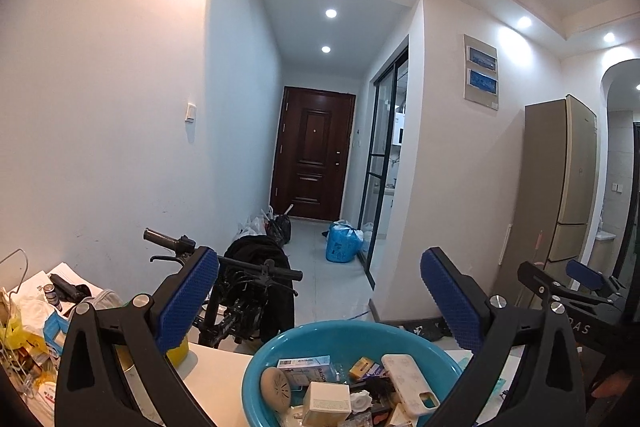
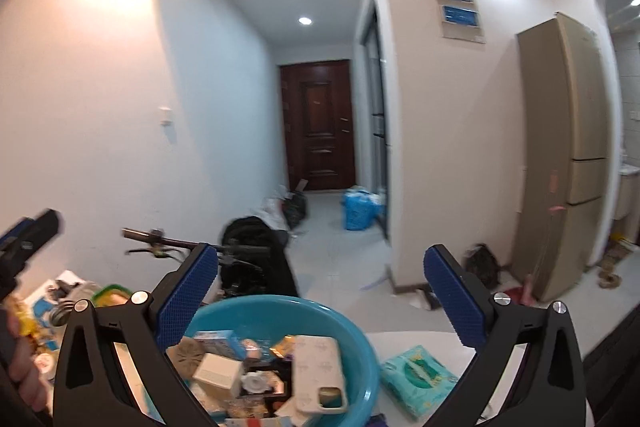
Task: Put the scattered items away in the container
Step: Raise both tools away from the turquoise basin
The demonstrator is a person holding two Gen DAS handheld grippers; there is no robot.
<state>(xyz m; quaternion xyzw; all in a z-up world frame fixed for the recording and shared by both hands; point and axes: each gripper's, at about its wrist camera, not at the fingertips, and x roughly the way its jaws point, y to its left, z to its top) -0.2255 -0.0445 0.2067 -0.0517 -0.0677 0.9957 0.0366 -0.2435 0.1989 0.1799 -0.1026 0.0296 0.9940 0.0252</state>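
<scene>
I see both grippers raised above the white table [image 1: 216,367], and both hold nothing. The left gripper [image 1: 320,301] has its 2 blue pads spread wide, and the right gripper [image 2: 322,297] also stands wide open, with only air between its fingers.

The teal basin [image 1: 280,351] stands on the table under both grippers. Inside it I can tell a white phone case [image 1: 408,377] leaning at the right side, a white box [image 1: 326,401], a blue and white carton [image 1: 306,365], a round grey disc [image 1: 276,387] with slots and a small yellow packet [image 1: 362,367].

In the right wrist view a green tissue pack [image 2: 416,379] lies flat on the table just beside the basin, on its right, not inside it. More loose things are piled on the far left of the table, among them a yellow bag [image 1: 12,331] and a small can [image 1: 50,293].

Behind the table stands a black scooter [image 1: 240,287], and further away a dark brown door [image 1: 312,151].
</scene>
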